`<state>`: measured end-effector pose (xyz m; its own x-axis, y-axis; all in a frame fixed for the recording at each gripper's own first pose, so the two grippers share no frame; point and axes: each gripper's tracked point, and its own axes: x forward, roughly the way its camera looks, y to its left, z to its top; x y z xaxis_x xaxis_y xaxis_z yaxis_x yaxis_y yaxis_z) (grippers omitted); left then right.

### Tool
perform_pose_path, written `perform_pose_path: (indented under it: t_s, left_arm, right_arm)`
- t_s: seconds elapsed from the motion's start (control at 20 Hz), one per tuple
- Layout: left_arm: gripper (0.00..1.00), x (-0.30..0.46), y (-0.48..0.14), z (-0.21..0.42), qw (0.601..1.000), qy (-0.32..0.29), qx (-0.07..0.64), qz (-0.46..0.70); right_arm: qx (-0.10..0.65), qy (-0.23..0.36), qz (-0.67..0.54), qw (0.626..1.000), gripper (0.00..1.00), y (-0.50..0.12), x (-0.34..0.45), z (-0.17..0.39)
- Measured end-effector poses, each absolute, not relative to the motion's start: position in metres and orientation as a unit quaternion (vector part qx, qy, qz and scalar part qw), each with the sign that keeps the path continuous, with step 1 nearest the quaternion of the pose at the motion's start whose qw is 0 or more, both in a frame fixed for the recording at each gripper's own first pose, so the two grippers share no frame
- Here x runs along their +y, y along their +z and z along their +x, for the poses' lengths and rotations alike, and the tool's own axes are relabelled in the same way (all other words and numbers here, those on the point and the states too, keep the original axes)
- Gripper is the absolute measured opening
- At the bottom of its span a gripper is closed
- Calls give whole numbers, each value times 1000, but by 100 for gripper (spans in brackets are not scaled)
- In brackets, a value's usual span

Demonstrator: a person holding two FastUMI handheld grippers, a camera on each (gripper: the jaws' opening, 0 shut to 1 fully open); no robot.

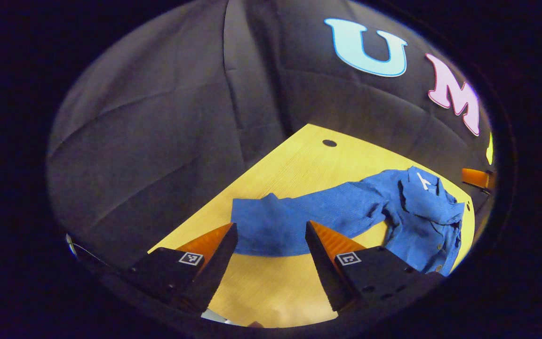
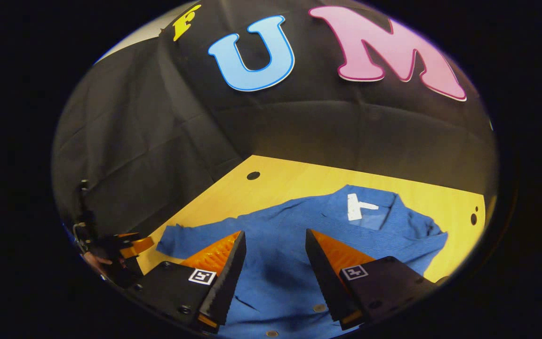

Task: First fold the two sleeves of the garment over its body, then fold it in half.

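The blue button-up shirt lies on the yellow wooden tabletop, its body bunched toward the right of the left gripper view and one long sleeve stretched out flat toward the lower centre. No sleeve looks folded over the body, so the first step seems only about to begin. The left claw stands wide and empty just over the sleeve's cuff end; whether its tips touch the cloth I cannot tell. In the right gripper view the right claw is likewise wide and empty, hanging over the middle of the shirt body, with the collar and its white tag at upper centre and buttons at the bottom edge. The next move probably calls for the left claw to drop, pinch the cuff and carry it across the body. The second sleeve is hard to make out: a rumpled lump at the right of the right gripper view may be it. At that view's lower left the other gripper and a hand are cut off by the edge. The shirt's hem lies out of sight below the claws.
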<state>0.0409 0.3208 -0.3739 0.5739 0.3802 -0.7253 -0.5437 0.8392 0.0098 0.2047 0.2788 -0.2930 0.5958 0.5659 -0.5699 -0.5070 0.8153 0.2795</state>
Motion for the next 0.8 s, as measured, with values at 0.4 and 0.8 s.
perform_pose_path:
  t_s: [0.4,0.8]
  left_arm:
    - [87,375,-462,70,857,292,406,-128]
    - [63,387,-523,176,840,220,480,-127]
  right_arm:
    - [346,194,44,917,82,-288,155,183]
    - [348,166,77,920,82,-275,124,149]
